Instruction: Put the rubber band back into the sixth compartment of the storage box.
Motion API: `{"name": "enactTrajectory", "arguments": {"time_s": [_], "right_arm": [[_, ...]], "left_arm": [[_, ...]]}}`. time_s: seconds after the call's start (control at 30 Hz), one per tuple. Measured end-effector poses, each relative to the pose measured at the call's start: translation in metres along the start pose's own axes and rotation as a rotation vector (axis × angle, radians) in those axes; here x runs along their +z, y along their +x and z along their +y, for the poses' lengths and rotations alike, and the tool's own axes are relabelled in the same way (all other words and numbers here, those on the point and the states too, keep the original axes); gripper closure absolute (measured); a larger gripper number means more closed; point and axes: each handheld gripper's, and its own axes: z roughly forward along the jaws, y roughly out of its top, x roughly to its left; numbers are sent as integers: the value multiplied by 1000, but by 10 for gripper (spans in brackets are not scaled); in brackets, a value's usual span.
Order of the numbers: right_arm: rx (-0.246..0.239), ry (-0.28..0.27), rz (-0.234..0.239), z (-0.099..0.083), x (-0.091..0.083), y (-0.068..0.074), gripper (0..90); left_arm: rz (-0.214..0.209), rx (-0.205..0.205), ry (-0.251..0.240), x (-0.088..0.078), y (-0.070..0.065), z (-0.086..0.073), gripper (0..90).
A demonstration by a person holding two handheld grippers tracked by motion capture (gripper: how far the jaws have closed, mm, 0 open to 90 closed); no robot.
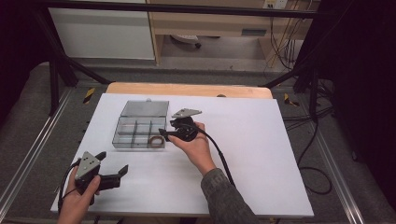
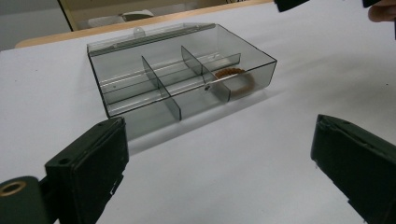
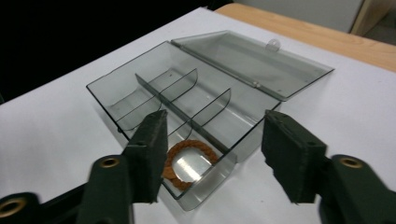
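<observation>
A smoky clear compartment box (image 1: 122, 127) (image 2: 261, 60) (image 3: 100, 86) lies open on the white table, its lid (image 3: 252, 60) folded flat behind it. A brown braided ring (image 1: 156, 141) (image 2: 236, 79) (image 3: 173, 173) lies in the near right corner compartment. My right gripper (image 1: 162, 134) (image 3: 215, 119) hovers just over that corner, open, with nothing between its jaws; the ring lies below them. My left gripper (image 1: 113, 162) (image 2: 219, 154) is held near the table's front left, open and empty, and faces the box from a distance.
The white sheet (image 1: 261, 154) covers a wooden table whose far edge (image 1: 187, 88) shows behind the box. Black frame posts (image 1: 53, 79) and loose cables (image 1: 313, 154) flank the table. The other compartments of the box hold nothing.
</observation>
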Motion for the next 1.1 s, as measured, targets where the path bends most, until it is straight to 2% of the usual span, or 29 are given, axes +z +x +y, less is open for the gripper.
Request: {"name": "enactTrajectory", "arguments": {"time_s": [0.23, 0.33, 0.53, 0.73, 0.8, 0.87, 0.9, 1.1], "right_arm": [[16, -64, -74, -1, -23, -6, 123], [26, -87, -89, -2, -38, -11, 71], [13, -122, -146, -11, -71, -20, 57], [7, -152, -192, -31, -108, -33, 71], [9, -174, -183, -40, -120, -38, 116], [19, -182, -162, -48, -131, -44, 97], [16, -180, -167, -51, -136, -46, 89], [-4, -216, -255, -72, -166, -51, 34]], "left_arm": [[0, 0, 1, 0, 0, 0, 44], [0, -3, 0, 0, 0, 0, 43], [7, -8, -3, 0, 1, 0, 43], [8, -10, -5, 0, 1, -1, 43], [8, -11, -4, 0, 1, -1, 44], [8, -9, -4, 0, 1, -1, 43], [10, -7, -5, 0, 1, -1, 43], [23, -17, -15, -2, 2, 0, 42]]}}
